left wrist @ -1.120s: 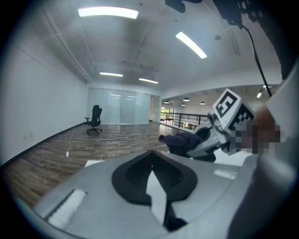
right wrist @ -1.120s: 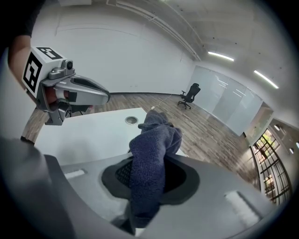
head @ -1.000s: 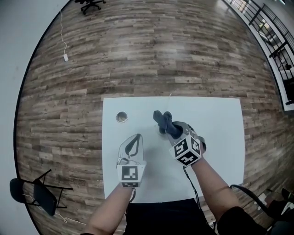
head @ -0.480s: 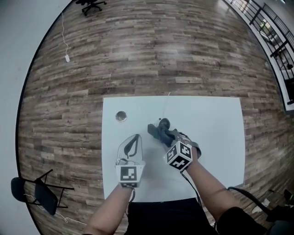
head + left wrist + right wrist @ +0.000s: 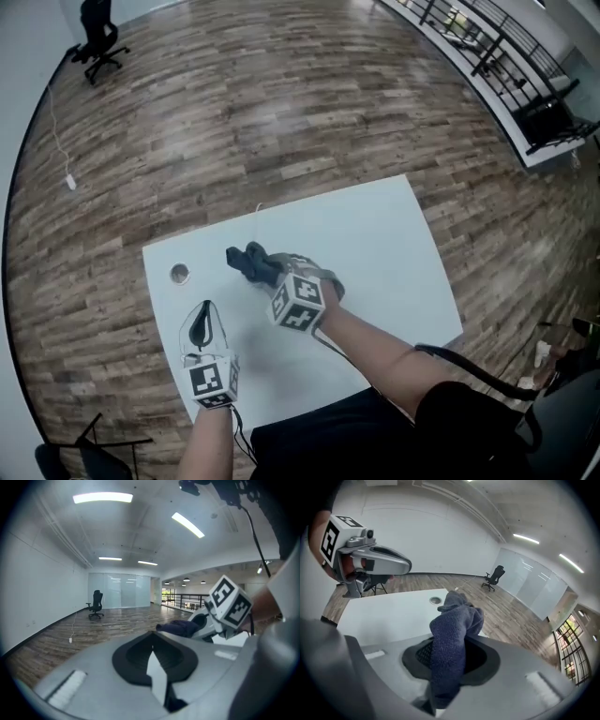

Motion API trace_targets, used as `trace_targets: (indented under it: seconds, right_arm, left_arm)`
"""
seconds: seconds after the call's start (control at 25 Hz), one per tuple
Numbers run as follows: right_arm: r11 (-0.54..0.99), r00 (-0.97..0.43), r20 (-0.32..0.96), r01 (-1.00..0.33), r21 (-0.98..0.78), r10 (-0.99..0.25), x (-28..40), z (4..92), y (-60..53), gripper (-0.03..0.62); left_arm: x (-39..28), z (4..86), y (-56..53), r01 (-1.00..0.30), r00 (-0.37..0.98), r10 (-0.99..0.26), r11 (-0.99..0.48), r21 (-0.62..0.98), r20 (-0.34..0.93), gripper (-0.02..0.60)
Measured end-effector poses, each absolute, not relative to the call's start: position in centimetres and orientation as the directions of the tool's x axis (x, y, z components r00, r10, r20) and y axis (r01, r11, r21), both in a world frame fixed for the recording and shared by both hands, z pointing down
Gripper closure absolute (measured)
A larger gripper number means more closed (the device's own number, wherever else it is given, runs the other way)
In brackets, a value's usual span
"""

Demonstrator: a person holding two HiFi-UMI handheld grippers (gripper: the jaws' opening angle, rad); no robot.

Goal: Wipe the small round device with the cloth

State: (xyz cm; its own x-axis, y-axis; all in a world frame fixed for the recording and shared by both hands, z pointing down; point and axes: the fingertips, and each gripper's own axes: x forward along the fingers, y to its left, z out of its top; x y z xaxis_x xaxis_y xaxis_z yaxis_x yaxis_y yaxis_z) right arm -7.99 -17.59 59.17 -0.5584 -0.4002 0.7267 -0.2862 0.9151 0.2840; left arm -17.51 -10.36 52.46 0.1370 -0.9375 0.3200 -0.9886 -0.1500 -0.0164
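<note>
- White table (image 5: pixel 375 234) on a wood plank floor (image 5: pixel 281 103); both grippers are over the table's left half.
- Small round device (image 5: pixel 179 273): lies flat on the table, close to the far left corner and just in from the left edge. Nothing touches it.
- Right gripper (image 5: pixel 270 272): jaws clamped narrow on the cloth (image 5: pixel 248 261), tilted downward toward the table.
- Cloth: dark blue-grey, bunched. One end is pinched between the right jaws, and the rest pokes out past the tips toward the device.
- In the right gripper view the cloth (image 5: pixel 452 634) fills the gap between the jaws, and the device (image 5: pixel 435 600) sits beyond it, apart from the cloth.
- Cannot tell whether the cloth's free end touches the table top.
- Left gripper (image 5: pixel 205 306): jaws closed tip to tip, nothing between them. It sits near the left edge, on the near side of the device, tips pointing toward it but apart from it.
- Left gripper view: the right gripper and the cloth show beyond the closed tips, to the right.
</note>
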Motion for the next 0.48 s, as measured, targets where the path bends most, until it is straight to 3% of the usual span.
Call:
trace_targets:
  seconds: [0.48]
  right_arm:
    - [0.93, -0.476, 0.807, -0.284, 0.234, -0.349, -4.8, 61.9, -16.5, 0.503]
  left_arm:
    - [-15.9, 53.1, -8.8, -0.986, 0.162, -0.928, -0.166, 0.018, 0.335, 0.574]
